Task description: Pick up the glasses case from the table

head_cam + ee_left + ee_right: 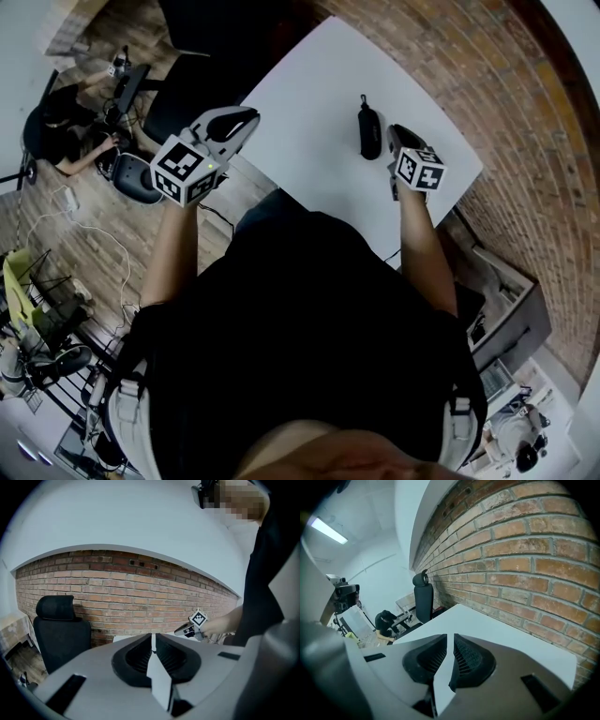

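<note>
Right claw (397, 133): jaws parted only narrowly, nothing between them. Glasses case (369, 131) is seen just beside it on the inner side, lying flat on the white tabletop (309, 94); contact cannot be told. Left claw (249, 118): jaws together, empty, held well apart from the case at the tabletop edge. The case is judged light, stiff-shelled and smooth, so liable to slip. A hold across its narrow middle is advised, with the jaws set wider.

Brick wall (117, 602), black chair (58, 630) — person (386, 620), seemingly seated.
</note>
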The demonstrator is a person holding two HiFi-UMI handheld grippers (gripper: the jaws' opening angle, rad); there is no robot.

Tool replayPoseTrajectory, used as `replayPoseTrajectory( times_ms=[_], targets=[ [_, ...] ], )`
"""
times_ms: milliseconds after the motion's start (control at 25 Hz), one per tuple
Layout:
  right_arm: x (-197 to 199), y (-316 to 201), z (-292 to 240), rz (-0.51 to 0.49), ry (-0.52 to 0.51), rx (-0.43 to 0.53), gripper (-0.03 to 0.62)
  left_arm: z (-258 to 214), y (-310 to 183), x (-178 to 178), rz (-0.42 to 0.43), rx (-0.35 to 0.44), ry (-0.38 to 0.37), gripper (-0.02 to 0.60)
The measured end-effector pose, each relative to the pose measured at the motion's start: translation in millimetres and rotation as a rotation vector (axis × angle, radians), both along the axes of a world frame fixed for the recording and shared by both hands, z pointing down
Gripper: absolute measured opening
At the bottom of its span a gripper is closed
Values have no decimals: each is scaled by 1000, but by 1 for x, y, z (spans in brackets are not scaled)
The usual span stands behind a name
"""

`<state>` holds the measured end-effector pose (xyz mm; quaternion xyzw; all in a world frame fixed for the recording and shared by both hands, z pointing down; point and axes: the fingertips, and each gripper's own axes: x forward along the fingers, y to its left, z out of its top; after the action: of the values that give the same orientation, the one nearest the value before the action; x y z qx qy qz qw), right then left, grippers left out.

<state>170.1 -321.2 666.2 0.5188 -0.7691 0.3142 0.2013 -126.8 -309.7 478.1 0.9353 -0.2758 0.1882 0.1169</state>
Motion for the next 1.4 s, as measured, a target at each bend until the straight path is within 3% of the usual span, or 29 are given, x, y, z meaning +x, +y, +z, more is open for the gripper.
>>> replayPoseTrajectory(
  times_ms=[1400],
  targets=[
    [-2, 1, 97, -1, 27, -220, 171, 41, -22, -11, -8, -71, -25, 34]
  ],
)
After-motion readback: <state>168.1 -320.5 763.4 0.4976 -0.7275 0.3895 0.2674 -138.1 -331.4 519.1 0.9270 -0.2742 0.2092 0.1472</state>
